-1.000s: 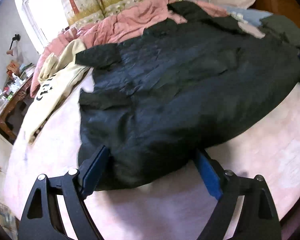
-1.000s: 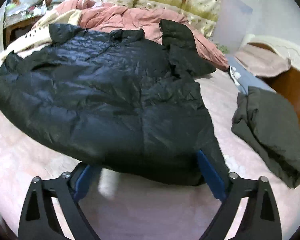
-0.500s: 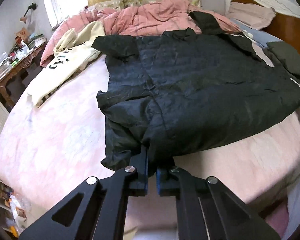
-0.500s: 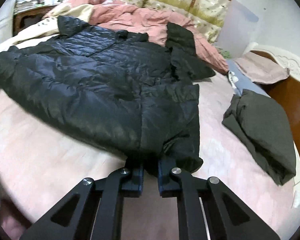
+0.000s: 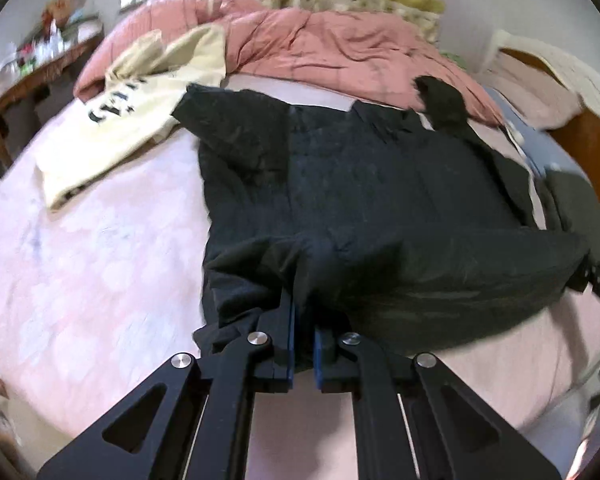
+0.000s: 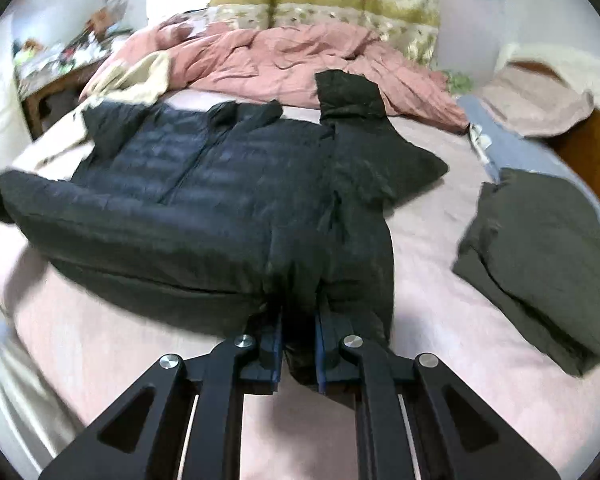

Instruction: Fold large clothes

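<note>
Here the black quilted puffer jacket [image 6: 204, 200] lies lengthwise on the pink bed [image 6: 440, 280], collar pointing away; the left hand-held gripper [image 5: 303, 344] and right hand-held gripper [image 6: 298, 344] each pinch its near hem.

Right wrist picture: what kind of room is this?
Most likely a bedroom. A black puffer jacket lies spread on a big bed with a pink sheet, a rumpled pink quilt is bunched at the far side, and a cluttered wooden side table stands beside the bed.
</note>
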`<state>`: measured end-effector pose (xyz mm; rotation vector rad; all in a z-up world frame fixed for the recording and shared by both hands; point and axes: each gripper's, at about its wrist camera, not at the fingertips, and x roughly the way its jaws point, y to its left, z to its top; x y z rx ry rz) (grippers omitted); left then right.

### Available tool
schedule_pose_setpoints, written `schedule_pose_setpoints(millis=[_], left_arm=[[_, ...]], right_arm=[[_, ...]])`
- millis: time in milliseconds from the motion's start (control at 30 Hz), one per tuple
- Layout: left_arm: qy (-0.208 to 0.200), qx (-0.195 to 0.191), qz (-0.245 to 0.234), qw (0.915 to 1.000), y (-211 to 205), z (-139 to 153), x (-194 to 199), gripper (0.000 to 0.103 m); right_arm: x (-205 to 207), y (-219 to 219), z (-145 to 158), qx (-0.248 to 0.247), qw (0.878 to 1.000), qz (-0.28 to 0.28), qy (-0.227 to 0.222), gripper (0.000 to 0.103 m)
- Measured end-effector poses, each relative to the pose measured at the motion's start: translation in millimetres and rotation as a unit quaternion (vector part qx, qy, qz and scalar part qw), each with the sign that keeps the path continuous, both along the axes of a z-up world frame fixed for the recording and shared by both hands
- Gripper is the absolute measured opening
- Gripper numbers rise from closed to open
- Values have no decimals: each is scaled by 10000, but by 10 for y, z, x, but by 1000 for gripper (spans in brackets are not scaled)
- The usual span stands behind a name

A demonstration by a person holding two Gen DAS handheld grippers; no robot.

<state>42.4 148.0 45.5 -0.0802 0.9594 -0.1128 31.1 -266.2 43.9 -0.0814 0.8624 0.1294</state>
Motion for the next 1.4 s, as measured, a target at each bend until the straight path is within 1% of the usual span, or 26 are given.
schedule_pose_setpoints(millis=[67,133,200,267,367,500,567,600,633,667,700,733,767,800,833,867,900,967,1033,1067,1100,1200,1233,1267,1333,1400], left_arm=[[170,6,85,9998,-10,-102,304,7],[362,38,147,9992,-22,-248,548,7],[578,29,199,9981,-29,-424,739,7],[683,21,215,9974,-46,-560,831,7],[732,9,226,9971,-55,-703,894,9],[526,288,118,9981,-126,-750,877,11],[255,480,-49,9985,-143,-673,775,12],[23,588,-100,9982,-149,-593,695,15],[-256,674,-108,9973,-156,-496,599,25],[-506,708,-90,9962,-148,-394,511,45],[-733,693,-46,9949,-132,-293,416,53],[-940,656,13,9934,-126,-204,319,64],[-1115,623,52,9918,-128,-121,234,66],[-1272,612,54,9900,-139,-43,150,67],[-1414,618,45,9880,-158,25,84,69],[-1567,629,28,9856,-194,90,34,73],[-1749,638,-25,9825,-242,171,-50,76],[-1992,607,-175,9779,-337,296,-166,93],[-2117,559,-342,9751,-487,387,-195,103],[-2110,524,-387,9753,-542,413,-171,103],[-2050,438,-430,9768,-609,422,-146,103],[-1811,-11,-601,9816,-781,343,45,103],[-1776,-163,-672,9817,-833,271,110,103],[-1714,-170,-691,9826,-885,196,166,103],[-1495,45,-600,9869,-998,9,333,103],[-1326,238,-475,9897,-1066,-185,517,103]], right_arm=[[356,-25,-69,205,9995,-78,213,12],[613,-50,-178,352,9985,-156,396,12],[771,-73,-299,445,9974,-214,532,12],[930,-86,-442,523,9961,-244,671,13],[1027,-86,-580,610,9952,-261,715,13],[1087,-77,-669,603,9956,-292,658,13],[1008,-41,-630,412,9981,-249,384,13],[956,-43,-605,342,9988,-228,277,13],[881,-34,-561,240,9995,-193,99,14],[806,-36,-511,166,9997,-185,-68,16],[764,-44,-466,129,9995,-210,-173,20],[687,-61,-392,52,9986,-325,-403,35],[638,-79,-340,7,9976,-410,-554,65],[576,-102,-270,-44,9954,-537,-791,80],[497,-125,-176,-28,9916,-653,-1113,91],[429,-151,-82,35,9878,-747,-1364,91],[394,-172,-23,87,9861,-795,-1459,91],[316,-196,123,302,9822,-846,-1651,91],[241,-162,269,539,9780,-765,-1864,93],[233,-106,311,585,9777,-680,-1901,100],[223,-57,325,603,9782,-596,-1898,103],[313,159,276,843,9838,-50,-1581,103],[394,234,202,945,9865,74,-1338,103],[488,304,90,987,9895,144,-1042,103],[668,389,-140,980,9932,130,-618,103],[818,405,-356,907,9952,35,-361,103]])
